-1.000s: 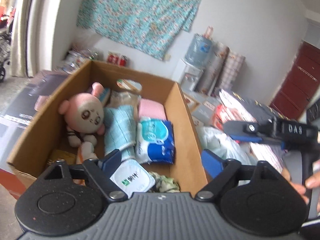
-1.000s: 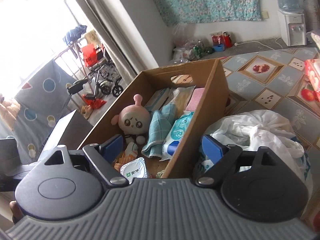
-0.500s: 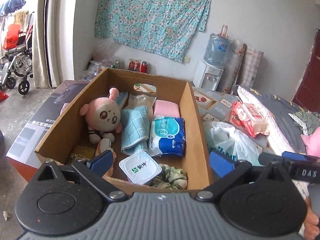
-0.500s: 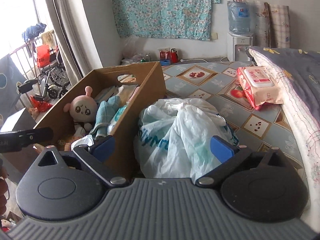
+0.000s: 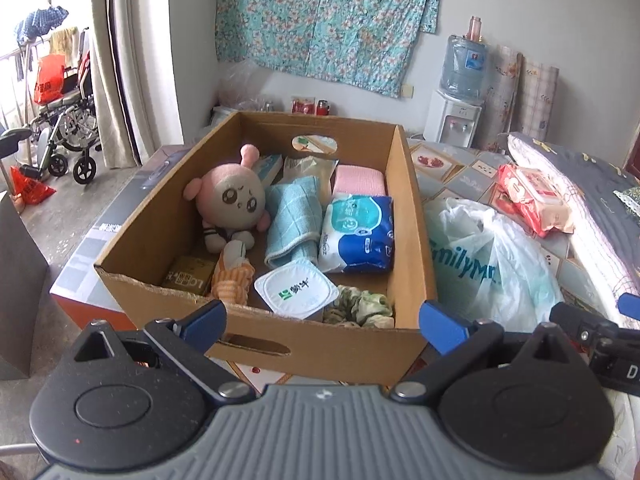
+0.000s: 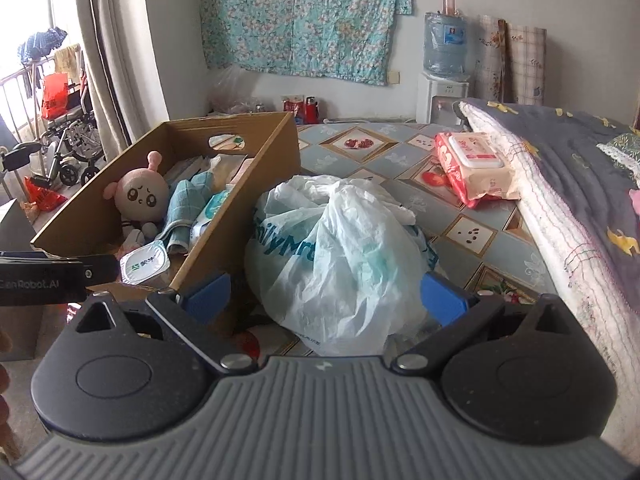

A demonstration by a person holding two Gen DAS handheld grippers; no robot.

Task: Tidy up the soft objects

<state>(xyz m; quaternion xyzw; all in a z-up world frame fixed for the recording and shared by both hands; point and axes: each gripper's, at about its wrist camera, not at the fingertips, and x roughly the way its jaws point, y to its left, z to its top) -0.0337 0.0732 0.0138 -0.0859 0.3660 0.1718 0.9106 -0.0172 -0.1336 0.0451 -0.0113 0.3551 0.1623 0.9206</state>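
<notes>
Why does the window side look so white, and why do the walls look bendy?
Left wrist view: daylight washes out the window behind the curtain, and the fisheye lens bows the cardboard box. Right wrist view: the same glare at the window; the plastic bag looks sharp.

Plastic bag (image 6: 340, 256) crowds cardboard box (image 5: 412, 248) (open-topped).
</notes>
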